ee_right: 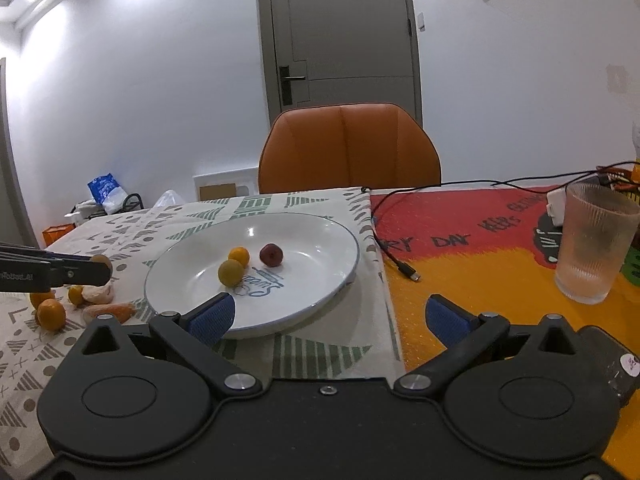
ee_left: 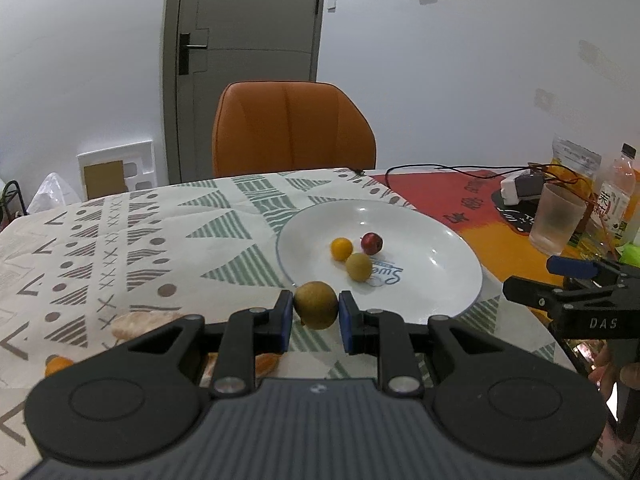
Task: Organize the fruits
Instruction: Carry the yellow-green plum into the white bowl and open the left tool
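Fruit (ee_left: 316, 310), brownish-green and round, is clamped between the blue pads of the left claw (ee_left: 316, 312), just short of the near rim of the plate (ee_left: 448, 280). Inside the plate three small fruits are gathered near its middle: an orange one (ee_left: 341, 249), a red one (ee_left: 371, 243) and a dull yellow-green one (ee_left: 359, 267), which is just beside the orange one. To the left of the plate, on the patterned cloth (ee_left: 120, 240), more orange fruits (ee_right: 51, 314) and pale peeled pieces (ee_right: 96, 294) are seen. The right claw (ee_right: 328, 320) is spread wide with nothing between its pads, at the near right edge of the plate. A ribbed tumbler (ee_right: 592, 244) is set well to the right of the plate on the worktop (ee_right: 480, 280).
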Tool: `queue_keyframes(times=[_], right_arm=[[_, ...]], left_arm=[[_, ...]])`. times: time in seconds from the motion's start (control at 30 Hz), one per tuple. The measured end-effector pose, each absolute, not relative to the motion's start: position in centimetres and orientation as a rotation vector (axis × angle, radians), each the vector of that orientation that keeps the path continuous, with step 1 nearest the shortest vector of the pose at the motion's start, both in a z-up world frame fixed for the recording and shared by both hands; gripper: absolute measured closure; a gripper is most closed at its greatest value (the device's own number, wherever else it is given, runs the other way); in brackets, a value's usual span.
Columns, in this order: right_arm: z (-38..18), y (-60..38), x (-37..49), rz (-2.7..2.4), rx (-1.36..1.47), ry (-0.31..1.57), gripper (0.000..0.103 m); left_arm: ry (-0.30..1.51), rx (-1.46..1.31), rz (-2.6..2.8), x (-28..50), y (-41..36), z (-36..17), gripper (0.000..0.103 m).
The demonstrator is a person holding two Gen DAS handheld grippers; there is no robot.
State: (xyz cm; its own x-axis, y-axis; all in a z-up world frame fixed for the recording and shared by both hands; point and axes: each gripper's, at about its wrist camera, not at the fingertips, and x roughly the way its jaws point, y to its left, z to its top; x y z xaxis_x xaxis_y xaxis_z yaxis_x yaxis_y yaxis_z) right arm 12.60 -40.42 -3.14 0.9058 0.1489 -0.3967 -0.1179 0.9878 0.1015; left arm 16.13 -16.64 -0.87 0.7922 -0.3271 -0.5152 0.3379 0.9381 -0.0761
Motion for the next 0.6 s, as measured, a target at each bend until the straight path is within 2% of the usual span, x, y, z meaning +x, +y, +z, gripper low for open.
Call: queue_keyframes(times=[0.6], right_arm=[[-2.3,-41.1,11.7,0.184,0.131,0.393,0.000]], left_arm=[[0.532,0.053,-0.429,18.4,-21.1,-0.5,0.080]])
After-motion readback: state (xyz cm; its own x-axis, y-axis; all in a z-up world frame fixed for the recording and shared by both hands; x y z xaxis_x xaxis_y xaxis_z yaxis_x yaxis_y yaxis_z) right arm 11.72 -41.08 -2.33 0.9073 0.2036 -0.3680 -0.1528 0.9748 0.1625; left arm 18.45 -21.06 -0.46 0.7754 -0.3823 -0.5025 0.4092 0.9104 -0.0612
